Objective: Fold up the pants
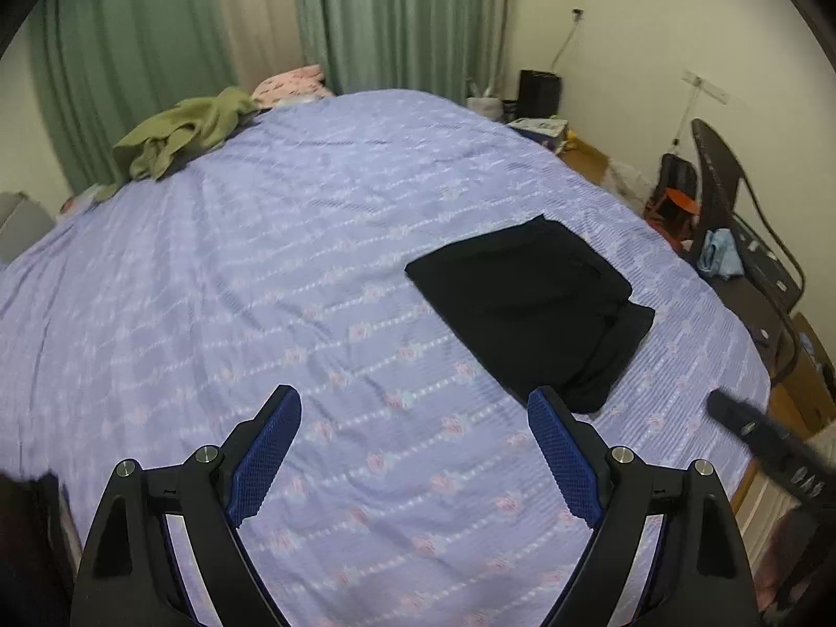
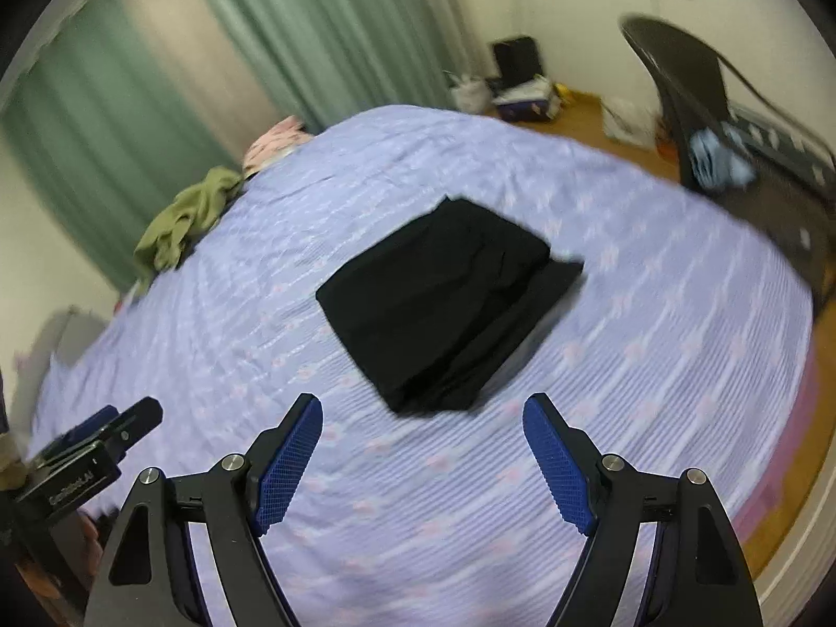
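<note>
Dim, flat indoor light, no hard shadows, no glare; no light source in frame. Both views have heavy fisheye bulge, black vignette at all corners. Left wrist view mostly sharp; blur only on the dark bar (image 1: 768,444) at 4 o'clock. Right wrist view smeared all over, worst on the chair (image 2: 695,99) at 2 o'clock and the bedspread (image 2: 653,345) print.

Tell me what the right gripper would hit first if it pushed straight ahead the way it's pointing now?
Most likely the lilac bedspread, just short of the folded black pants. The right gripper is open, empty and angled down at the bed. Depth is hard to judge in this blurred fisheye view, so it could catch the pants' near edge instead.
</note>
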Tool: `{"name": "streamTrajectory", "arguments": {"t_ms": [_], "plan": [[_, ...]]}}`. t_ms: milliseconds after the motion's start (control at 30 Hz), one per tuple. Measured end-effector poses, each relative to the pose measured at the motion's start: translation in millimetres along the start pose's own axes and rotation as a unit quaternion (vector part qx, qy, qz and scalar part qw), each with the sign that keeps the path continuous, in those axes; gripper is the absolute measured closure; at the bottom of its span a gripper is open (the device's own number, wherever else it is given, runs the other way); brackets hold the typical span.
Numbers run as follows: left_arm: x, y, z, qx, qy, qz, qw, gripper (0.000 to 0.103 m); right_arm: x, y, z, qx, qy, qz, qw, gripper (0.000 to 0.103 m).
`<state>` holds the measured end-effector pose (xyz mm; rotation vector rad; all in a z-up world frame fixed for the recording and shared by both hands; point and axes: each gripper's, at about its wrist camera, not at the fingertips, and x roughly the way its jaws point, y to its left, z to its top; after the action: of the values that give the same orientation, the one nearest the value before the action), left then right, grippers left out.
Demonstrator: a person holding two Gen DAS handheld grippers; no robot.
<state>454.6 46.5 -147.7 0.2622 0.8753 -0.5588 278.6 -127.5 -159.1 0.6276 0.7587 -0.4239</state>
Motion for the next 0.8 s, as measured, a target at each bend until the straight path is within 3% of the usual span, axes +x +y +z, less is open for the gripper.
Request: {"name": "streamTrajectory", "arguments": {"t_ms": [267, 800], "plan": [[49, 27, -10, 0.043, -0.005, 0.001, 0.9990, 0.015, 66, 20, -42, 0.071, 0.006, 0.005, 0.997, 0.023], [150, 40, -32, 0.016, 0.031, -0.036, 0.9987, 0.015, 189, -12, -77, 0.216, 0.033, 0.062, 0.974, 0.023]]}}
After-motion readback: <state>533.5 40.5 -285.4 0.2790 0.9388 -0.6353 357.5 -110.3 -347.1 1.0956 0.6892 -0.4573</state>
